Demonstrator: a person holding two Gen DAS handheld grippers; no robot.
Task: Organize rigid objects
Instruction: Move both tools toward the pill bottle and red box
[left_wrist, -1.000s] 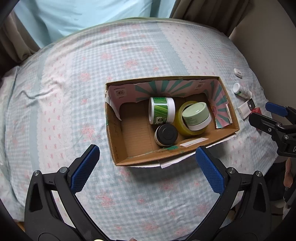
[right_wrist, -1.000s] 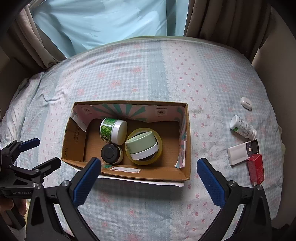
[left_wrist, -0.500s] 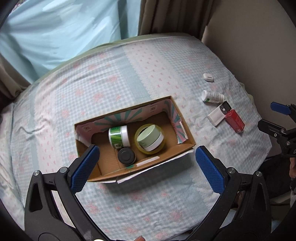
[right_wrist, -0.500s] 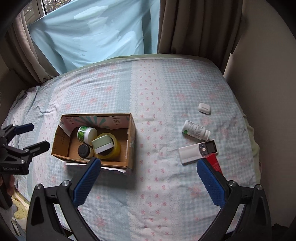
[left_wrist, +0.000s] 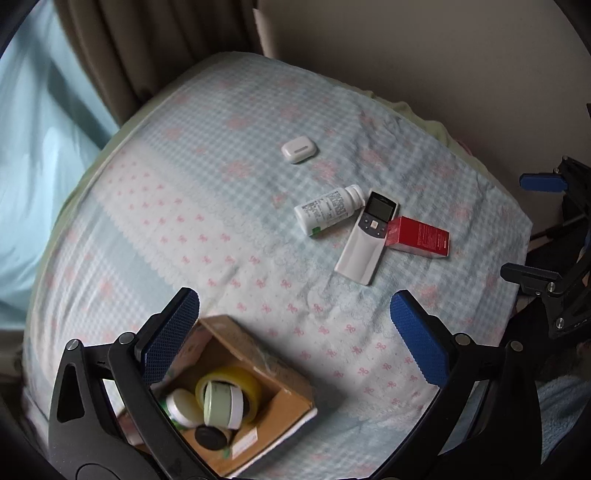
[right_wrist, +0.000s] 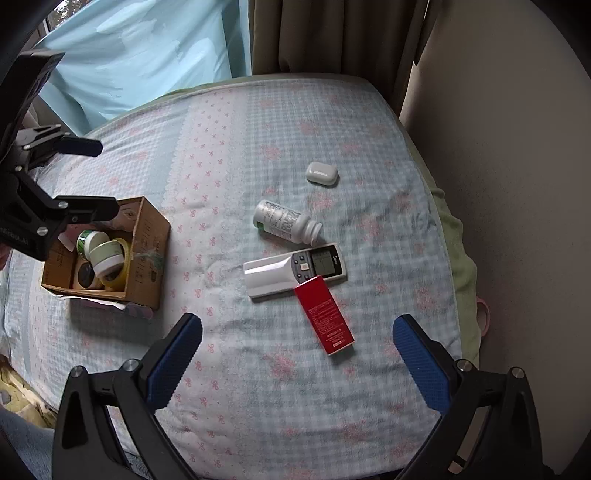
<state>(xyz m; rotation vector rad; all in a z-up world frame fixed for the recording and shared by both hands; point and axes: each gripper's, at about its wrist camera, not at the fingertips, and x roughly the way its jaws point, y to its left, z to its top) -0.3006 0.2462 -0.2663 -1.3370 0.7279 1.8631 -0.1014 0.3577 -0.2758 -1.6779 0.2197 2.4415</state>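
Bedspread (right_wrist: 229, 155) view shifted from cardboard box (right_wrist: 146, 254) toward remote (right_wrist: 295, 267).

Both wrist cams high, looking down; share bed (left_wrist: 229, 206), box (right_wrist: 144, 254), remote (right_wrist: 295, 267).

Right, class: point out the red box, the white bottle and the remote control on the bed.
red box (right_wrist: 325, 314), right wrist view, middle of its top face.
white bottle (right_wrist: 283, 221), right wrist view, printed label on its side.
remote control (left_wrist: 364, 243), left wrist view, plain white lower body.
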